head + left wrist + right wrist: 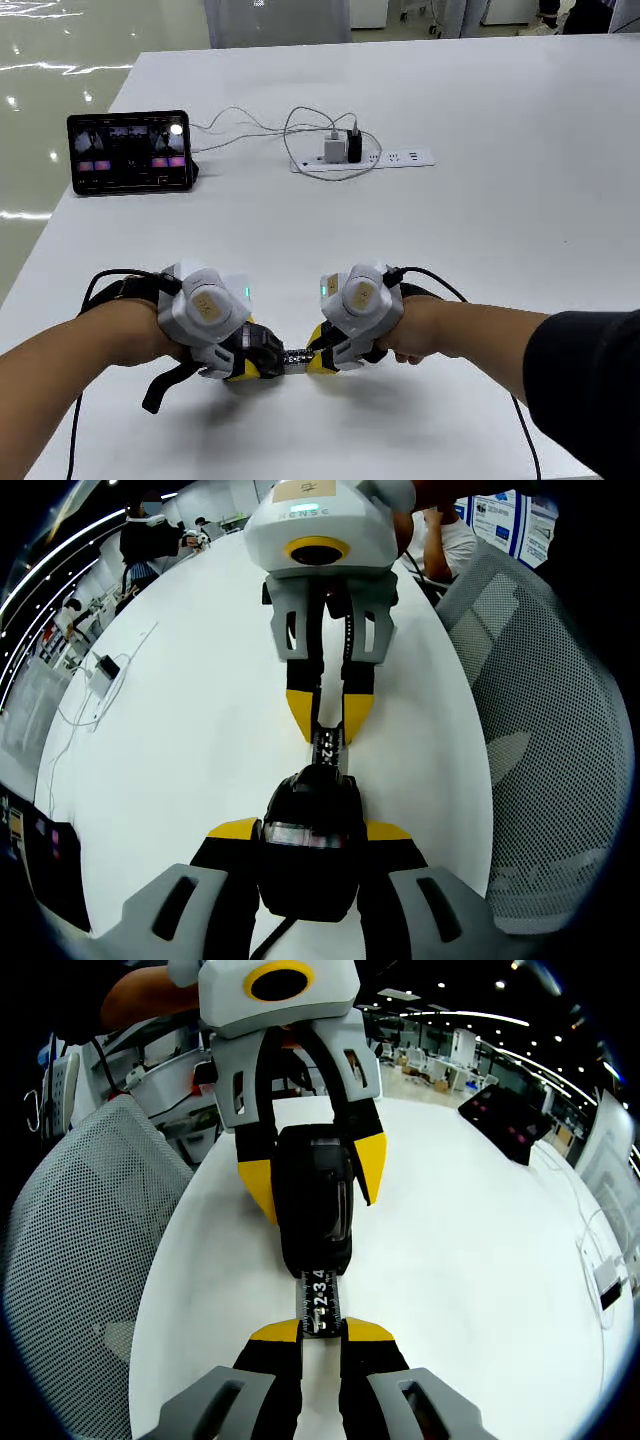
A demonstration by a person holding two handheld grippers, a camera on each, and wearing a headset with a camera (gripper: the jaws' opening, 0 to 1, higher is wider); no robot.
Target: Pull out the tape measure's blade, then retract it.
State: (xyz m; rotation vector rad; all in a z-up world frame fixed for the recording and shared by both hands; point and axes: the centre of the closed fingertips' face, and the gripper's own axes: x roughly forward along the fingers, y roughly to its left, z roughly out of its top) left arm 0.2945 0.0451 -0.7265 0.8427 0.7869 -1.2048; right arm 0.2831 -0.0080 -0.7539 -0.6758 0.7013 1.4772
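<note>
My left gripper (pixel 310 832) clamps the black tape measure (pixel 312 865) case. My right gripper (pixel 320 1332), just ahead, pinches the short pulled-out blade (pixel 320 1303). Bare table (pixel 450 200) ahead, its edge close behind. Gripper views add a mesh chair (pixel 80 1220). The head view adds a tablet (pixel 130 152) and power strip (pixel 390 158).

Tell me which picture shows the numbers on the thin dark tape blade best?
The right gripper view: the thin dark blade lies close, digits readable. In the left gripper view the blade is short and blurry; in the head view, a sliver.
</note>
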